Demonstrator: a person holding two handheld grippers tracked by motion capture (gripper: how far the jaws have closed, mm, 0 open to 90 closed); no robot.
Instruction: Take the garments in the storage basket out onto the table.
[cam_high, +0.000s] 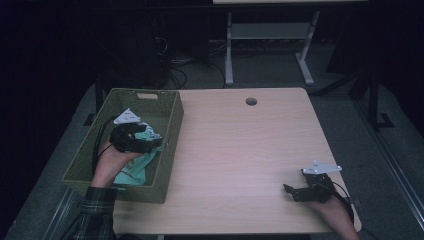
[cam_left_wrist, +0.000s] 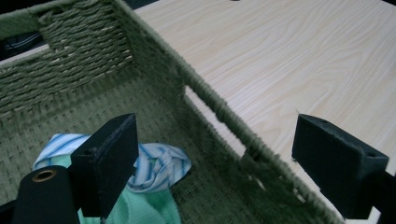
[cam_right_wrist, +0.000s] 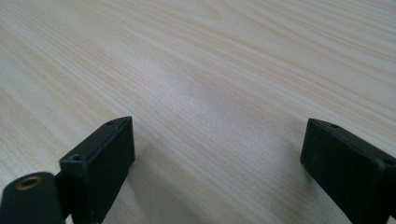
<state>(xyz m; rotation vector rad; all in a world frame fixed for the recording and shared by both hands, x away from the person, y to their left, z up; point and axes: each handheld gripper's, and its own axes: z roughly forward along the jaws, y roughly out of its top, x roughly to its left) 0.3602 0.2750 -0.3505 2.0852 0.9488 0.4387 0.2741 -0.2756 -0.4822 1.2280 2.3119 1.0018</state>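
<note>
Clothes lie in a woven green basket (cam_high: 170, 131) at the left edge of a pale wooden bench (cam_high: 240, 150): a mint green garment (cam_left_wrist: 144, 207) with a blue-and-white striped cloth (cam_left_wrist: 159, 165) bunched on top of it, both resting on the basket floor toward the near end. The left gripper (cam_high: 145, 141), held in the person's left hand (cam_high: 112, 162), hovers inside the basket just above the clothes. Its jaws are spread wide and grip nothing; in the left gripper view one jaw sits over the striped cloth while the other hangs beyond the basket's right wall, above bare wood. The right gripper (cam_high: 295, 192) rests low over the bench near its front right corner, well apart from the basket, in the person's right hand (cam_high: 330, 210). Its jaws are also spread wide, with plain wood grain between them.
</note>
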